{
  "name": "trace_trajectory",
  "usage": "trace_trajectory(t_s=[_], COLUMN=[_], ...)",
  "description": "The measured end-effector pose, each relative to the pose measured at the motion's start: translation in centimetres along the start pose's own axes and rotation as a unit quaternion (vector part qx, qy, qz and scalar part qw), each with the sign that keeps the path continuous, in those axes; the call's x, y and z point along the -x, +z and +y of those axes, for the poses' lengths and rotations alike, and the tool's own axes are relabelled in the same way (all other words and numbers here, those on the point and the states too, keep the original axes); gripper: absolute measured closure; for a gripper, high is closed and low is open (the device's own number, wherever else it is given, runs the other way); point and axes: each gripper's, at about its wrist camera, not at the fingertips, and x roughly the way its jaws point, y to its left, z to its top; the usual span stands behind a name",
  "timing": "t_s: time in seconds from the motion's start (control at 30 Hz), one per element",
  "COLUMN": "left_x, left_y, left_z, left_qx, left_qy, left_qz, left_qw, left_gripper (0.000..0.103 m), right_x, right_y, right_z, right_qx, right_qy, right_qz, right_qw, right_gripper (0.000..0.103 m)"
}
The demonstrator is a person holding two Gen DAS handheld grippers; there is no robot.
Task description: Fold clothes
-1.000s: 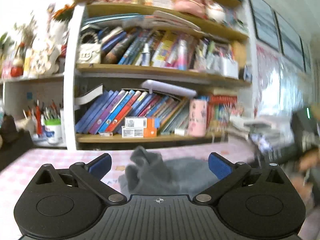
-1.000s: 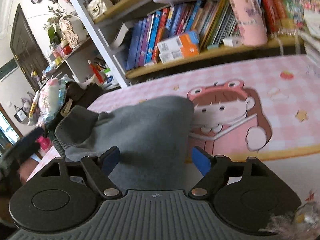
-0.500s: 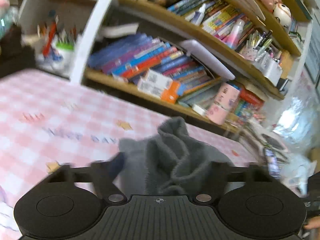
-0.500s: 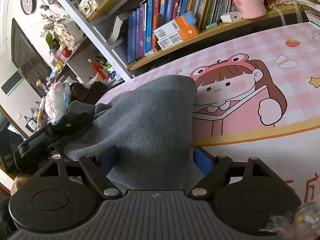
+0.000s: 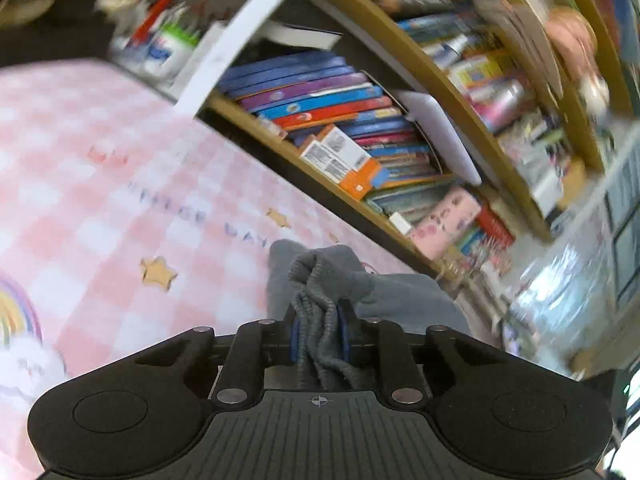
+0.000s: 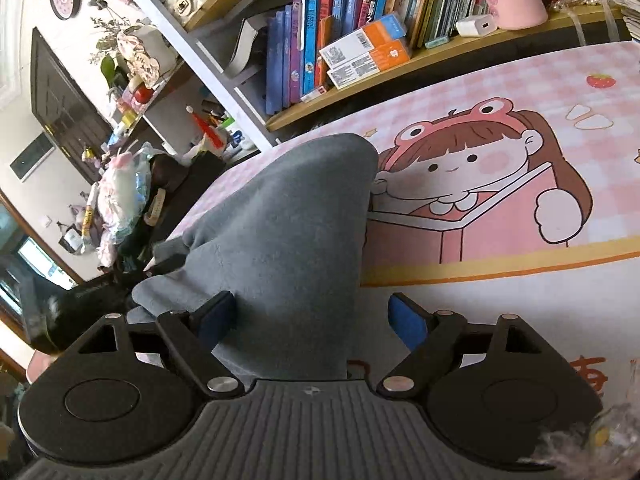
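Observation:
A grey knit garment [image 6: 280, 232] lies on a pink cartoon-print table cover [image 6: 520, 200]. My left gripper [image 5: 320, 334] is shut on the garment's ribbed edge [image 5: 320, 292], with fabric bunched between the blue pads. My right gripper [image 6: 310, 314] is open, its blue pads either side of the near part of the garment, just above the cloth. The left gripper shows as a dark shape at the left in the right wrist view [image 6: 72, 304].
A bookshelf [image 6: 360, 40] full of books runs along the far edge of the table. A pink cup [image 6: 512, 0] stands on its lowest shelf. Cluttered bags [image 6: 116, 200] sit off the table's left end. Pink checked cover [image 5: 100, 200] spreads to the left.
My left gripper has closed on the garment's ribbed edge and swung left and down. My right gripper stays open and has moved slightly closer over the garment.

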Motion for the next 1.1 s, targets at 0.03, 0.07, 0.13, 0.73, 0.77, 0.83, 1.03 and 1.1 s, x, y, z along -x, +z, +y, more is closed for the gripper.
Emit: trace_trajectory(t_s=[0.03, 0.07, 0.13, 0.73, 0.77, 0.83, 1.03, 1.1], left_x=[0.1, 0.2, 0.4, -1.3, -1.4, -1.5, -2.1, -2.5], left_y=[0.1, 0.1, 0.1, -0.1, -0.1, -0.2, -0.2, -0.2], left_z=[-0.1, -0.3, -0.4, -0.3, -0.3, -0.4, -0.9, -1.1], left_qx=[-0.001, -0.006, -0.012, 0.014, 0.015, 0.012, 0.003, -0.001], left_qy=[0.002, 0.007, 0.017, -0.013, -0.013, -0.011, -0.014, -0.021], left_qz=[-0.001, -0.002, -0.006, 0.039, 0.040, 0.040, 0.056, 0.065], left_qw=[1.0000, 1.0000, 0.9998, 0.9990, 0.9990, 0.9991, 0.9983, 0.9977], left_gripper=[0.078, 0.073, 0.054, 0.009, 0.009, 0.009, 0.011, 0.011], right_x=[0.0, -0.1, -0.1, -1.4, -1.1, -0.5, -1.2, -1.7], right_y=[0.0, 0.0, 0.0, 1.0, 1.1, 1.1, 1.1, 1.3], right_z=[0.1, 0.1, 0.1, 0.6, 1.4, 3.3, 3.0, 1.4], right_qx=[0.000, 0.000, 0.000, -0.036, -0.013, 0.043, 0.044, 0.000], right_qy=[-0.002, -0.003, -0.004, 0.024, 0.016, 0.004, 0.005, 0.014], right_qz=[0.000, 0.001, 0.001, 0.016, 0.006, -0.016, -0.003, 0.014], right_qw=[1.000, 1.000, 1.000, 0.999, 1.000, 0.999, 0.999, 1.000], right_gripper=[0.020, 0.020, 0.020, 0.050, 0.057, 0.062, 0.058, 0.051])
